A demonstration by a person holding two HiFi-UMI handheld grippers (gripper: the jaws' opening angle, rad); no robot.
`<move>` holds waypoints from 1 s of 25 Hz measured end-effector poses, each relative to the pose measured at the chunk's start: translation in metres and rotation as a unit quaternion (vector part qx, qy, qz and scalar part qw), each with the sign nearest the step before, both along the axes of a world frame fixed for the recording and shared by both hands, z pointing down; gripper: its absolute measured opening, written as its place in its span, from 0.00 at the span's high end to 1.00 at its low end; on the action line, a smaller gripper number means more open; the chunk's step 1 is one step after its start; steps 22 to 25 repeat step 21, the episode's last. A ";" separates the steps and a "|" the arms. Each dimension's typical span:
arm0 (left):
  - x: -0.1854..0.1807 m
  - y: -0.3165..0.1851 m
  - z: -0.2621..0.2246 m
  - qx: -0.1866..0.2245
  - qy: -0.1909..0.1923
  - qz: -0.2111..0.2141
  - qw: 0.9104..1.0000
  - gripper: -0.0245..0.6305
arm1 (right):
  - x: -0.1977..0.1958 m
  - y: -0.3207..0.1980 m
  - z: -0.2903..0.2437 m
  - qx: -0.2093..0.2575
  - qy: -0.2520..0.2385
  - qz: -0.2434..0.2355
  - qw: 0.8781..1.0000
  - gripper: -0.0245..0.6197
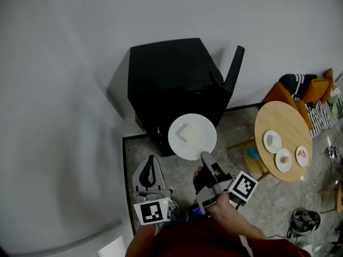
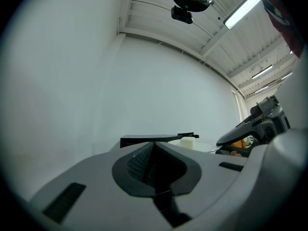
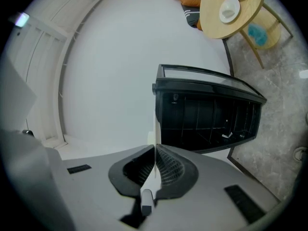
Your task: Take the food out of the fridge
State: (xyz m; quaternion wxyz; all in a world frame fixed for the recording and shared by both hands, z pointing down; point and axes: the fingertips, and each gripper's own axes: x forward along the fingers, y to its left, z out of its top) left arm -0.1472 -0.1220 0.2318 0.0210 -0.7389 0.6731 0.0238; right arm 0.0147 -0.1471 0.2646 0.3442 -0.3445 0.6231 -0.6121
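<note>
- The black box-shaped mini fridge [image 1: 174, 82] stands against the pale wall, its slim black door [image 1: 235, 68] swung open to the right.
- In the right gripper view the fridge's dark, ribbed inside [image 3: 207, 117] faces the camera.
- The round white plate [image 1: 192, 136] is out of the fridge and held in the air just in front of its open side, over the grey speckled floor [image 1: 177, 170].
- A pale cube of food [image 1: 185, 132] sits on the plate, a little left of its middle.
- The right gripper [image 1: 206, 156] grasps the near rim of the plate. In its own view the jaws are clamped on the rim, which shows edge-on as a thin white line [image 3: 153, 146] running up between them.
- The left gripper [image 1: 151, 167] is low and to the left of the plate, apart from it. Its jaws are clenched together with nothing between them [image 2: 154, 163].
- From the left gripper view, the cube of food [image 2: 188, 141] shows beyond the jaws, with the right gripper [image 2: 257, 124] to its right.
- A round wooden table [image 1: 286, 116] stands well to the right of the fridge and carries 3 small white plates [image 1: 272, 141].
- Orange and striped cushions [image 1: 311, 92] lie beyond the table.
</note>
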 end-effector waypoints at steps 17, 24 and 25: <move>0.008 -0.002 -0.002 0.001 -0.002 0.010 1.000 0.94 | 0.002 0.003 0.002 -0.002 -0.006 0.002 1.000 0.92; 0.009 -0.002 -0.004 0.005 -0.001 0.010 1.000 0.94 | 0.002 0.004 0.001 -0.001 -0.004 0.003 1.000 0.92; 0.009 -0.002 -0.004 0.005 -0.001 0.010 1.000 0.94 | 0.002 0.004 0.001 -0.001 -0.004 0.003 1.000 0.92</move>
